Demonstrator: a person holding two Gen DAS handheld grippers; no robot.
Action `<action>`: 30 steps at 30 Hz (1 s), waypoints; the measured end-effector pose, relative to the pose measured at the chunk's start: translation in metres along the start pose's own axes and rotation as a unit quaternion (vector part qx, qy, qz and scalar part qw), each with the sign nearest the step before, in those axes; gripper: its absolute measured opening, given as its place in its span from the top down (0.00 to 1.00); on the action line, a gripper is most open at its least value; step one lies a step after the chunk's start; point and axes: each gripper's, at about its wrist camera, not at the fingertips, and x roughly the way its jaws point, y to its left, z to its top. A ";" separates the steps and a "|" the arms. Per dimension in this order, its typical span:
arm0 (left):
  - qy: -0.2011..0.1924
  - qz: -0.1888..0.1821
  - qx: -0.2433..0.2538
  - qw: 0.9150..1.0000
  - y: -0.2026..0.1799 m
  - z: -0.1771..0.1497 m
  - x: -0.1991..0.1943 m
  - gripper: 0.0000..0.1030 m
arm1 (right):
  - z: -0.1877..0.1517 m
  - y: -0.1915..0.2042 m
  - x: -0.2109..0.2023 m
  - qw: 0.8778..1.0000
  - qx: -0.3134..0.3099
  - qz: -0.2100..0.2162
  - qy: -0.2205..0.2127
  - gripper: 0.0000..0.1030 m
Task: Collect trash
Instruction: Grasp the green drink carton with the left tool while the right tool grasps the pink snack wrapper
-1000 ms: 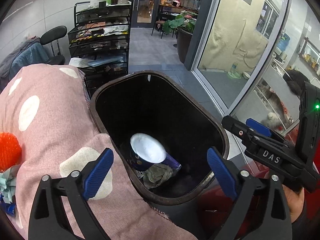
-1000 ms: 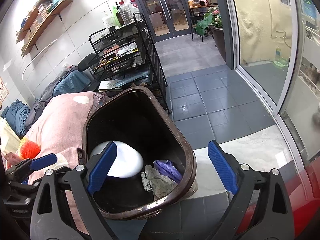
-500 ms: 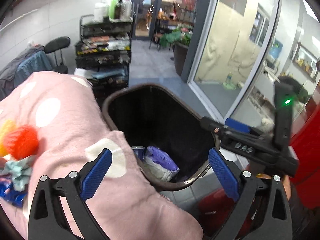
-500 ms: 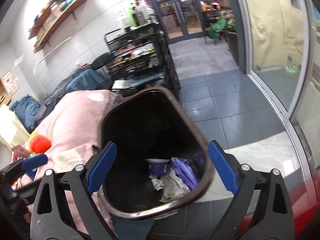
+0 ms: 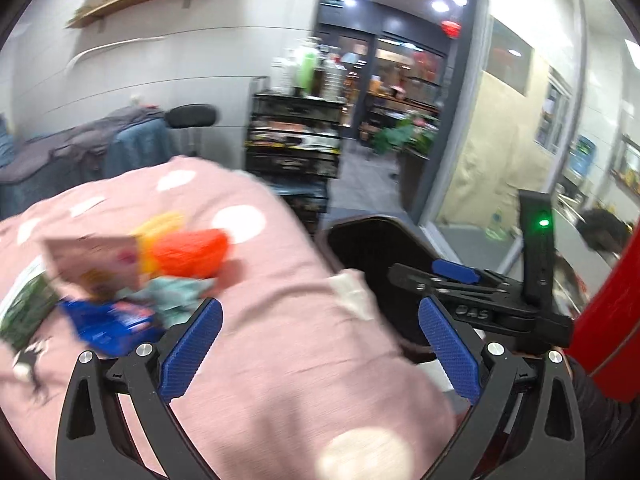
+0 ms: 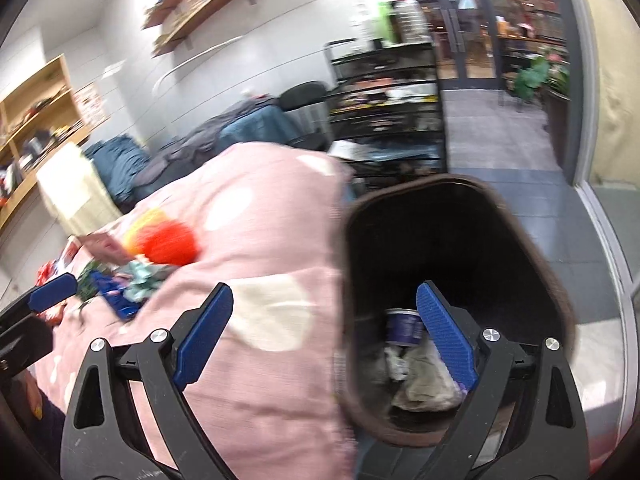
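Both my tongs gape wide, holding nothing — left tongs (image 5: 318, 344) over the pink cover (image 5: 288, 360), right tongs (image 6: 324, 332) at the bin (image 6: 460, 248) edge. Trash (image 5: 132, 280) lies far left on the cover; a cup (image 6: 402, 326) sits in the bin.

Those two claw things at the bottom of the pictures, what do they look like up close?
Each is a black plastic frame with triangular cut-outs and silver screws. The left gripper and the right gripper both carry two blue ribbed pads. Seen from the left camera, the right one's body bears pale lettering, blurred, and an upright black block with a green light.
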 end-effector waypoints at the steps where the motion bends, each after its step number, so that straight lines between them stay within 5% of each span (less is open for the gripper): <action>1: -0.002 0.011 -0.011 1.000 0.009 -0.004 -0.005 0.05 | 0.000 0.007 0.003 1.000 -0.006 0.008 0.002 0.11; 11: -0.013 0.128 -0.086 0.988 0.089 -0.040 -0.047 0.05 | -0.001 0.090 0.027 0.994 -0.068 0.073 0.032 0.11; 18: 0.003 0.185 -0.084 0.979 0.155 -0.050 -0.067 0.05 | 0.011 0.134 0.034 0.986 -0.117 0.114 0.026 0.11; 24: 0.054 0.204 -0.053 0.976 0.220 -0.036 -0.061 0.05 | 0.033 0.195 0.051 0.959 -0.216 0.179 0.049 0.11; 30: 0.118 0.209 0.003 0.971 0.257 -0.013 -0.036 0.05 | 0.049 0.256 0.082 0.919 -0.338 0.195 0.065 0.27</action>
